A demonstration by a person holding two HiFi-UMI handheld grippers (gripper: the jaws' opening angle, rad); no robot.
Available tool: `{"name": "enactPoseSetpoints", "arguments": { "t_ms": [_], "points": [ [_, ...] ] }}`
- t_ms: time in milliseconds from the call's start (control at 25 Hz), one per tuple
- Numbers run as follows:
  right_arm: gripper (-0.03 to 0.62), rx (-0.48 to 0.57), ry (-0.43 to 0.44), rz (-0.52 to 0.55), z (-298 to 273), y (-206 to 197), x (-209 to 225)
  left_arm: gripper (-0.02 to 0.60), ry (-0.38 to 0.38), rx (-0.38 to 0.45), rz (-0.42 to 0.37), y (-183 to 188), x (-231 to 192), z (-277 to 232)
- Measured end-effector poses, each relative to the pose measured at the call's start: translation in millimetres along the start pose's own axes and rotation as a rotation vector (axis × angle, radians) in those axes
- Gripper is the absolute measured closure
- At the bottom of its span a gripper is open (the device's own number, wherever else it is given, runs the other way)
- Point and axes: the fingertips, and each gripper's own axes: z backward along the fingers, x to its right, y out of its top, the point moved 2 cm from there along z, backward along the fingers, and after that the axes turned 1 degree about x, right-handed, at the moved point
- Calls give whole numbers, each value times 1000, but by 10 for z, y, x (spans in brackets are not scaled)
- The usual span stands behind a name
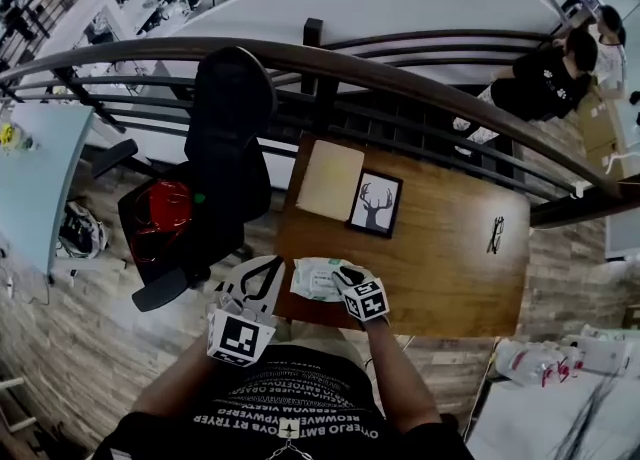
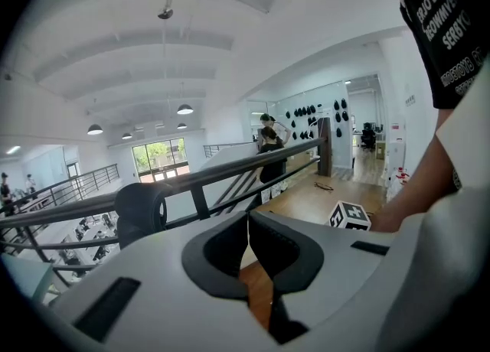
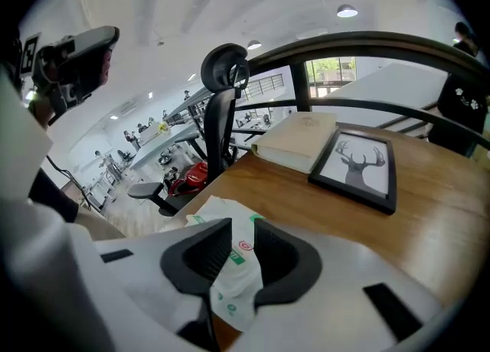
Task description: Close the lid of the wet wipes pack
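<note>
The wet wipes pack (image 1: pixel 312 280), white with green print, lies near the front edge of the wooden table (image 1: pixel 450 268). My right gripper (image 1: pixel 346 274) hangs right over the pack. In the right gripper view the pack (image 3: pixel 239 274) shows in the gap between the jaws of the right gripper (image 3: pixel 243 226). They stand a little apart, and I see no pad pressing on it. My left gripper (image 1: pixel 268 270) is held left of the pack, by the table's front left corner. In its own view the left gripper (image 2: pixel 247 219) has its tips together with nothing between them. The lid is hidden.
A framed deer picture (image 1: pixel 375 203) and a beige book (image 1: pixel 330 180) lie at the table's far left. Glasses (image 1: pixel 495 233) rest at the right edge. A black office chair (image 1: pixel 225 148) stands left of the table, and a dark railing (image 1: pixel 400 73) runs behind it.
</note>
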Motion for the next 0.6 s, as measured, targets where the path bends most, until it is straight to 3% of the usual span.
{"name": "enactPoseSetpoints", "arguments": {
  "t_ms": [280,600],
  "points": [
    [503,-53,-9,14,-91,-237,-247,552,-27,23,-23,-6,-32,126],
    [505,-102,-123,70,-208,-406,-289,552,-49,46,-39,-62,-74,328]
  ]
}}
